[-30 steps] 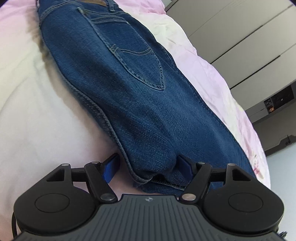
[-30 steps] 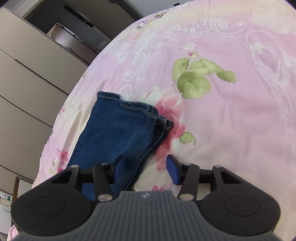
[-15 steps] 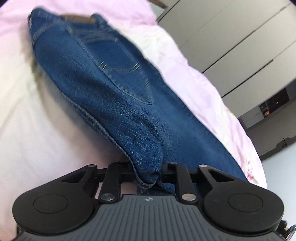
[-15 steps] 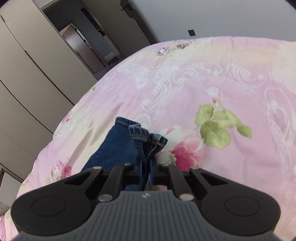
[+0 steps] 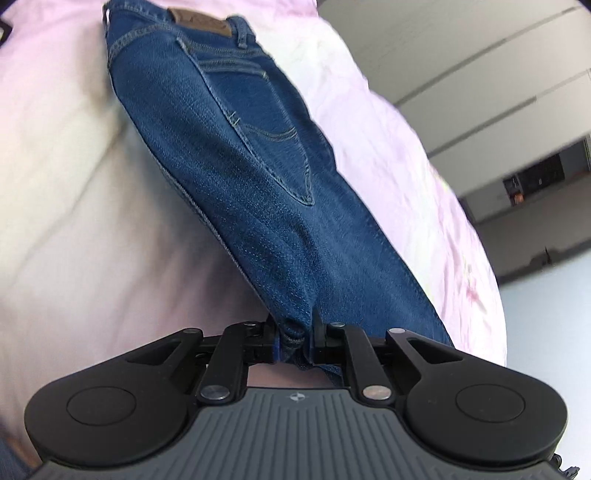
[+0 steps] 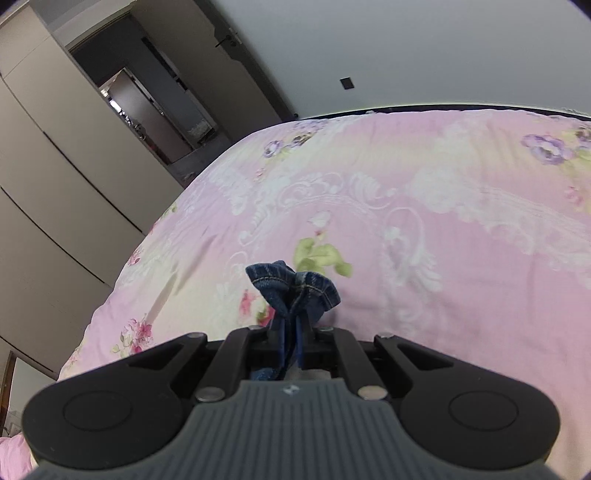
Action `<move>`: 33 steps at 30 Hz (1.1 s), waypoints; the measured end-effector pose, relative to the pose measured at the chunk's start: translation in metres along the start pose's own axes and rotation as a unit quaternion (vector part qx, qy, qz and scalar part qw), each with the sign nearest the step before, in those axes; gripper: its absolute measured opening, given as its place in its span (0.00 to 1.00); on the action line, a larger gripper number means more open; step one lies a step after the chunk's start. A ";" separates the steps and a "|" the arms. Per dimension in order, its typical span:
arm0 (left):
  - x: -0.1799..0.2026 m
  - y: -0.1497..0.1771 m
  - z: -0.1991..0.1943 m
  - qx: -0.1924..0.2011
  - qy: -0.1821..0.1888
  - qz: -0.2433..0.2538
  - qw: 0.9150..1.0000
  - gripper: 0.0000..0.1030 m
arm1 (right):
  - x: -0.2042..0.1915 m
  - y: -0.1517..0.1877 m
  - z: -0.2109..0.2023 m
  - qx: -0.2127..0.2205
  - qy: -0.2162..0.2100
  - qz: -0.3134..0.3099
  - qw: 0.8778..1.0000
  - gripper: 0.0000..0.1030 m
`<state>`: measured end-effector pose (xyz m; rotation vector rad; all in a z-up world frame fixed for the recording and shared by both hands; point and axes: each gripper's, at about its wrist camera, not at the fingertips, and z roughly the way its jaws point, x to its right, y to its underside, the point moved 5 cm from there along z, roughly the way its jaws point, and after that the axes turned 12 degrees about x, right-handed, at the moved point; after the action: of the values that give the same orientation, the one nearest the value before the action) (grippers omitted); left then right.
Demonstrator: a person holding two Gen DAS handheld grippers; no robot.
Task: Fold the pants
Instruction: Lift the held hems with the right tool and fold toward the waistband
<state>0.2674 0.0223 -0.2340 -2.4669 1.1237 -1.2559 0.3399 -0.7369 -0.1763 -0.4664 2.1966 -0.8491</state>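
Blue jeans (image 5: 240,177) lie lengthways on the bed, back pocket up, with the waistband and its brown patch (image 5: 201,23) at the far end. My left gripper (image 5: 293,336) is closing on a bunched fold of the denim at the near end, its pads pressing the cloth. In the right wrist view my right gripper (image 6: 295,332) is shut on the leg hems (image 6: 295,282). They stick up crumpled between its fingers, lifted above the pink floral bedspread (image 6: 443,221). The rest of the legs is hidden below the right gripper.
The bedspread (image 5: 74,184) is pale pink and white on the jeans' left. Grey wardrobe doors (image 6: 44,184) stand beyond the bed's edge, with an open doorway (image 6: 155,110) and a grey wall (image 6: 406,44) behind. A dark shelf unit (image 5: 535,181) stands at the far right.
Both grippers went from open around the denim to clamped on it. The right one has lifted the hems off the bed; the left has moved along the jeans toward the waistband.
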 end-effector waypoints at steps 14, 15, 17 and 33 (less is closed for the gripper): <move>0.001 0.070 0.015 -0.162 -0.048 0.124 0.978 0.33 | 0.088 -0.046 -0.152 0.047 0.010 0.010 0.999 0.00; -0.001 0.070 0.011 -0.166 -0.046 0.130 0.976 0.35 | 0.078 -0.049 -0.160 0.050 -0.002 0.000 0.999 0.00; 0.002 0.066 0.001 -0.169 -0.048 0.159 0.971 0.42 | 0.048 -0.054 -0.175 0.050 -0.030 -0.025 0.998 0.00; 0.074 -0.037 -0.094 -0.046 0.064 0.327 0.942 0.47 | -0.236 0.030 -0.273 -0.025 -0.237 -0.104 0.966 0.01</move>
<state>0.2443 0.0156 -0.1110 -1.8102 1.8591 -1.1651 0.2959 -0.4686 0.0626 -0.8426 1.7491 -0.7026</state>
